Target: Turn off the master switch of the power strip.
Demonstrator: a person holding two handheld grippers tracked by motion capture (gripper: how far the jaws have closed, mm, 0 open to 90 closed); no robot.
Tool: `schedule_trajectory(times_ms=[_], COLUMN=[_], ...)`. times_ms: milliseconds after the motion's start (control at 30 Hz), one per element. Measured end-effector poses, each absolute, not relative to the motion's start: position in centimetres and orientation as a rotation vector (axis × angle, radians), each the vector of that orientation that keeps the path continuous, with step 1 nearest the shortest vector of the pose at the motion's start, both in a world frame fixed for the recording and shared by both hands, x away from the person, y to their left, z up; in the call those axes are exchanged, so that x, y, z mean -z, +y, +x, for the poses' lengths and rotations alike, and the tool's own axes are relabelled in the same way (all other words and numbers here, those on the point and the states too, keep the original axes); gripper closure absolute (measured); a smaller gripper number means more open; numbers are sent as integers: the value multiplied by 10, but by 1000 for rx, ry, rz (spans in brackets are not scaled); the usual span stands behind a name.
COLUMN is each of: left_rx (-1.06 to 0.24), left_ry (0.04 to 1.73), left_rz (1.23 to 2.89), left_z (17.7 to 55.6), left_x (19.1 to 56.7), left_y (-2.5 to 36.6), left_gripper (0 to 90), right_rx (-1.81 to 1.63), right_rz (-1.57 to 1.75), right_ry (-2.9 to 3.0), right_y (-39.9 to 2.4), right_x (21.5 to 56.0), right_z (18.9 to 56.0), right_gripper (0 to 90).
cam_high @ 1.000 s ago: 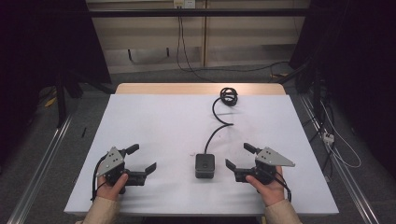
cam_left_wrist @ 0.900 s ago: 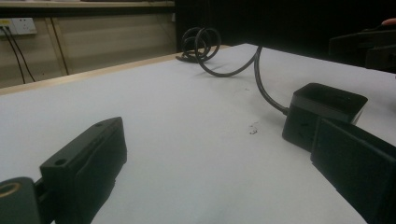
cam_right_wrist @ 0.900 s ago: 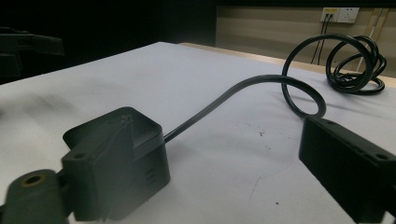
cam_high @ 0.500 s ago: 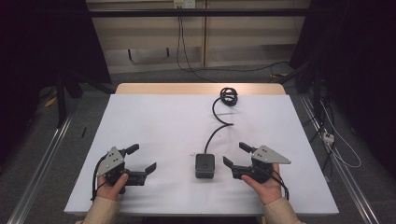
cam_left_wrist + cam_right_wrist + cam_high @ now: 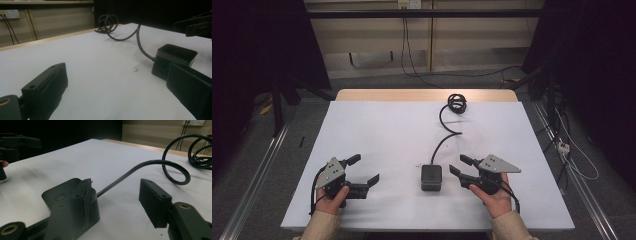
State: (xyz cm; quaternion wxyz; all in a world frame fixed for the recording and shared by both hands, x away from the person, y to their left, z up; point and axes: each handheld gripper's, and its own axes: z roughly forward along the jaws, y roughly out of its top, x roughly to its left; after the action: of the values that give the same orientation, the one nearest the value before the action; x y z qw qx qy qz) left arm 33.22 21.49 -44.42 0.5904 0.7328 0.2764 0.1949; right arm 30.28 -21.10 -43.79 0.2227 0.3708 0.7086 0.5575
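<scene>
A small black box (image 5: 431,177) lies on the white table (image 5: 382,130), near its front edge. Its black cable (image 5: 443,137) snakes away to a coil (image 5: 457,102) at the far edge. My right gripper (image 5: 458,165) rests just right of the box, pointing at it, open. Its jaws have just been closing, with nothing between them. In the right gripper view the box (image 5: 62,192) sits behind the left jaw and the cable (image 5: 150,165) runs beyond the gap. My left gripper (image 5: 364,169) rests open to the box's left, well apart. The left gripper view shows the box (image 5: 175,60) past its right jaw.
A wooden strip (image 5: 412,95) borders the table's far edge. Beyond it are a wall with sockets (image 5: 409,4) and cables on the floor. Metal rails (image 5: 257,170) run along both sides of the table. Dark space surrounds the rest.
The right gripper's jaws have narrowed from wide open to about half open. Both hands, the box and the cable have stayed where they were.
</scene>
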Motion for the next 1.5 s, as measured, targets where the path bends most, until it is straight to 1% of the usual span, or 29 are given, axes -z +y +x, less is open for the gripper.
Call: schedule_trajectory(times_ms=[133,400,467,533,800,1000,1033,1167,1500], left_rx=[-453,-454,-452,-453,-453,-454,-453,-453,-454], left_ry=[644,646,643,643,643,643,644,644,645], left_rz=[1706,1710,1708,1711,1709,1709,1706,1710,1706], left_z=[332,332,332,332,333,332,332,332,332], left_x=[444,444,444,444,444,444,444,444,444], left_y=[215,215,215,215,215,215,215,215,215], left_gripper=[35,35,35,35,35,34,35,35,35], right_rx=[-1564,-1581,-1606,-1604,-1597,-1612,-1603,-1599,-1599], right_rz=[1012,995,996,991,969,981,981,987,983], right_ry=[1971,1978,1989,2000,2028,2048,2056,2060,2080], right_y=[-211,-209,-209,-209,-207,-206,-206,-206,-201], right_x=[436,436,436,436,436,437,438,438,436], right_z=[303,303,303,303,302,302,302,302,305], right_gripper=[512,551,581,581,678,691,707,727,737])
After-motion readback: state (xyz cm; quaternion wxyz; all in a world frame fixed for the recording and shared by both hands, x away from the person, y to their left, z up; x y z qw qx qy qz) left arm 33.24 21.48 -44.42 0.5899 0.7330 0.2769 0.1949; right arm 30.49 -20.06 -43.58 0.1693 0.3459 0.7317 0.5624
